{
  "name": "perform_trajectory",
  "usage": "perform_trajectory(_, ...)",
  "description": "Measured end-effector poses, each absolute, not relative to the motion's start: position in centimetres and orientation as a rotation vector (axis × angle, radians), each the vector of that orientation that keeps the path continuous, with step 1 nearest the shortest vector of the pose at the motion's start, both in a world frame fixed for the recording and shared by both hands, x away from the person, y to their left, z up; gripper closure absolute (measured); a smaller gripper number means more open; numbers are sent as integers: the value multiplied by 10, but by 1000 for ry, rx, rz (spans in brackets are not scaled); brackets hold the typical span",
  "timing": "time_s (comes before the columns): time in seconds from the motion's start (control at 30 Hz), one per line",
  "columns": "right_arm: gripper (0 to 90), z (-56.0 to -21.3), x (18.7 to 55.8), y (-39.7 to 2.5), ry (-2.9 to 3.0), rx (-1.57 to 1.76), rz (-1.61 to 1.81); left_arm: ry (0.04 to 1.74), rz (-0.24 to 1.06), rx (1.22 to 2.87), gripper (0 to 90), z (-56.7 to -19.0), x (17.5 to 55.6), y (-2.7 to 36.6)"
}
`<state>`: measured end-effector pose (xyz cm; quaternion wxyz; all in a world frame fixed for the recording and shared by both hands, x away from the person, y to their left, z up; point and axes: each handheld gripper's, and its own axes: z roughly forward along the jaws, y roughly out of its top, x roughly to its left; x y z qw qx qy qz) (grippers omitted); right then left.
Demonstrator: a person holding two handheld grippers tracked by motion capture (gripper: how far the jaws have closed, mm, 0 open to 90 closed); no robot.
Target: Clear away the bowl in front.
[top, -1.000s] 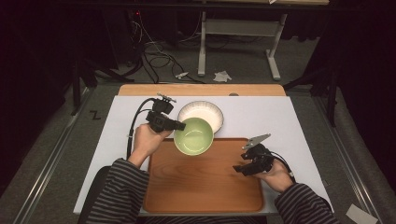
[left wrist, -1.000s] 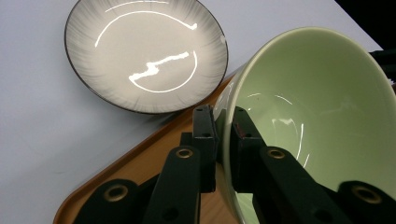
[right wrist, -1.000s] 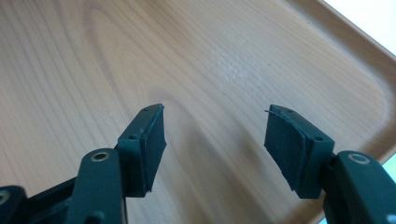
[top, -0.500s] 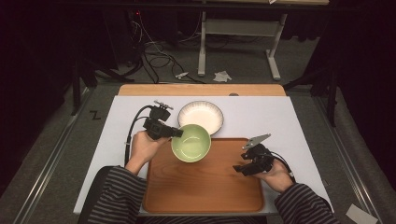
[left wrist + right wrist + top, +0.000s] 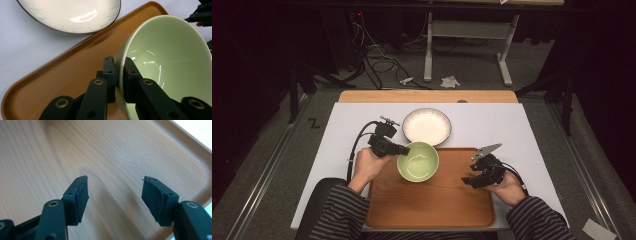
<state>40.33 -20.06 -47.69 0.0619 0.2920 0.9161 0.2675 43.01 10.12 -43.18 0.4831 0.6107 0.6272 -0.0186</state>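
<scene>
A pale green bowl (image 5: pixel 418 161) hangs tilted over the upper left part of the wooden tray (image 5: pixel 432 205). My left gripper (image 5: pixel 398 149) is shut on the bowl's rim, one jaw inside and one outside, as the left gripper view shows with the green bowl (image 5: pixel 170 57) and left gripper (image 5: pixel 117 72). A white plate with a dark rim (image 5: pixel 427 126) lies on the white table top just beyond the tray. My right gripper (image 5: pixel 468 180) is open over the tray's right side, its jaws wide apart with nothing between them, right gripper (image 5: pixel 115 192) above the tray (image 5: pixel 50 150).
The tray lies on a white sheet (image 5: pixel 522 130) over a wooden table (image 5: pixel 427 96). On the floor beyond are cables (image 5: pixel 382 60) and a metal stand (image 5: pixel 467 35). A paper scrap (image 5: pixel 597 230) lies at the lower right.
My left gripper has carried the green bowl down and toward the person, from beside the white plate to over the tray. The right gripper has stayed in place.
</scene>
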Motion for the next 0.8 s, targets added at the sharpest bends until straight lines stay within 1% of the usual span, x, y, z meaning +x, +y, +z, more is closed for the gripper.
perform_trajectory(0.33,397,-477,403,-201,2770,882,810,1547,-65,1545,830,-450,430,91)
perform_trajectory(0.8,397,-477,403,-200,2773,882,808,1554,-87,1578,827,-462,432,78)
